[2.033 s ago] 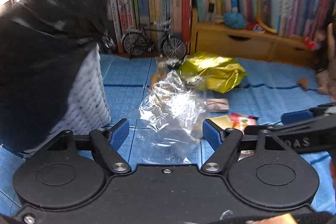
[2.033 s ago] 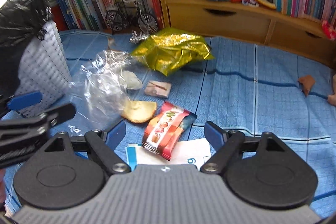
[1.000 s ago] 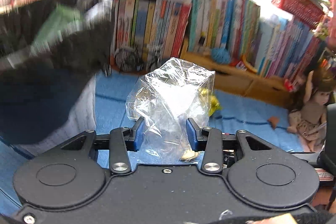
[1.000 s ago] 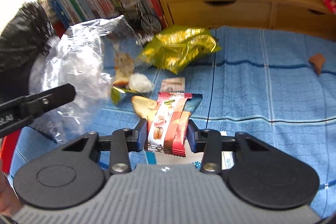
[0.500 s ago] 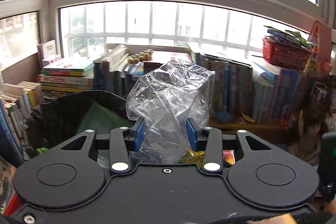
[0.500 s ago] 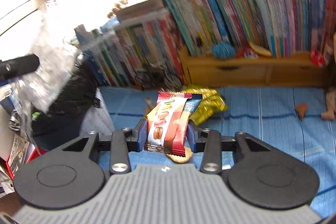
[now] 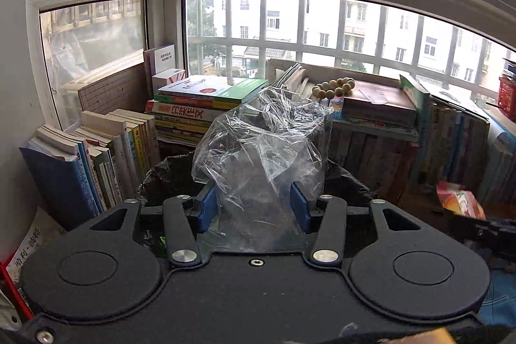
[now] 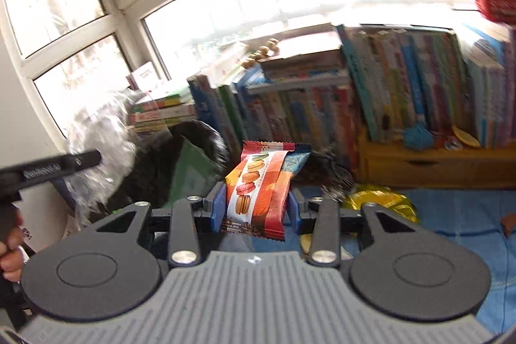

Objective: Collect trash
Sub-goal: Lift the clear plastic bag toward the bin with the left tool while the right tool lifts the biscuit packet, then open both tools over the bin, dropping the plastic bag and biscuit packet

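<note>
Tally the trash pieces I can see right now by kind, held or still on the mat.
Clear plastic bag, held in the left gripper: 1
Macaron snack wrapper, held in the right gripper: 1
Gold foil bag, lying on the blue mat: 1
Total: 3

Home reading nook, bay window [image 7: 322, 31] — packed books [image 8: 403, 79], wooden drawer unit [image 8: 435, 163], blue mat [image 8: 467, 215]

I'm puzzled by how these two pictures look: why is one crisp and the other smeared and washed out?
Left wrist view: sharp, evenly lit, window frames bowed by the fisheye. Right wrist view: motion-blurred books, glaring white window, only the snack packet fairly sharp.
</note>
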`<state>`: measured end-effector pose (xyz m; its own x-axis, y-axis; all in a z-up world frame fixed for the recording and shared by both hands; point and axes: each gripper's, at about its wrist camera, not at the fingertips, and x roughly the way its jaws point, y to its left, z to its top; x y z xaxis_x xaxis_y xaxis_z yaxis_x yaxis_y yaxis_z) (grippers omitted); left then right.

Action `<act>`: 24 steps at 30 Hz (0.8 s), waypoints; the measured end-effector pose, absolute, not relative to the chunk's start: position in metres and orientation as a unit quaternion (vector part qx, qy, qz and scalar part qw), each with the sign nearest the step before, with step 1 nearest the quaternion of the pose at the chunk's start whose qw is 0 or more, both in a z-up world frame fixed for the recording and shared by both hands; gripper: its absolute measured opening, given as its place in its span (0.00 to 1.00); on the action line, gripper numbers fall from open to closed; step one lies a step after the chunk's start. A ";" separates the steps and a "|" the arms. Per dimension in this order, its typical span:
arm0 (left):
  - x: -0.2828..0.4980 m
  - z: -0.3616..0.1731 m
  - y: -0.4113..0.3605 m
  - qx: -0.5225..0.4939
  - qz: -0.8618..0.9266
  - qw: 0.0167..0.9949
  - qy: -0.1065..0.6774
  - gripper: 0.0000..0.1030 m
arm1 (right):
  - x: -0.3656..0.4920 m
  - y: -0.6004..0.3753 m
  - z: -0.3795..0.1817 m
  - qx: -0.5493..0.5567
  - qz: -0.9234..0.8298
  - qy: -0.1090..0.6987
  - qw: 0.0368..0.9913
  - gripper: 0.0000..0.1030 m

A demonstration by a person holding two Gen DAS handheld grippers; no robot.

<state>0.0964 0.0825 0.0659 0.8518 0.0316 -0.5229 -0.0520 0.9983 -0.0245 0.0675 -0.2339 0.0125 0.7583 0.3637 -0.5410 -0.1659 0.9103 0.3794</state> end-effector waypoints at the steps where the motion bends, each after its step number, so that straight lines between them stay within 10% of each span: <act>1: 0.098 0.063 0.085 -0.017 0.022 0.961 0.274 0.49 | 0.072 -0.228 0.017 0.153 0.149 0.313 0.925 0.43; 13: 0.082 0.040 0.104 -0.018 0.028 0.954 0.298 0.69 | 0.126 -0.149 0.053 0.113 0.225 0.300 0.920 0.48; 24: 0.063 0.043 0.097 -0.015 0.013 0.954 0.298 0.72 | 0.135 -0.120 0.054 0.107 0.251 0.303 0.913 0.80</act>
<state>0.0626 0.0974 0.0430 0.8226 0.0150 -0.5685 -0.0333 0.9992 -0.0218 0.1347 -0.1195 0.0544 0.6902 0.5224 -0.5008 -0.3930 0.8517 0.3467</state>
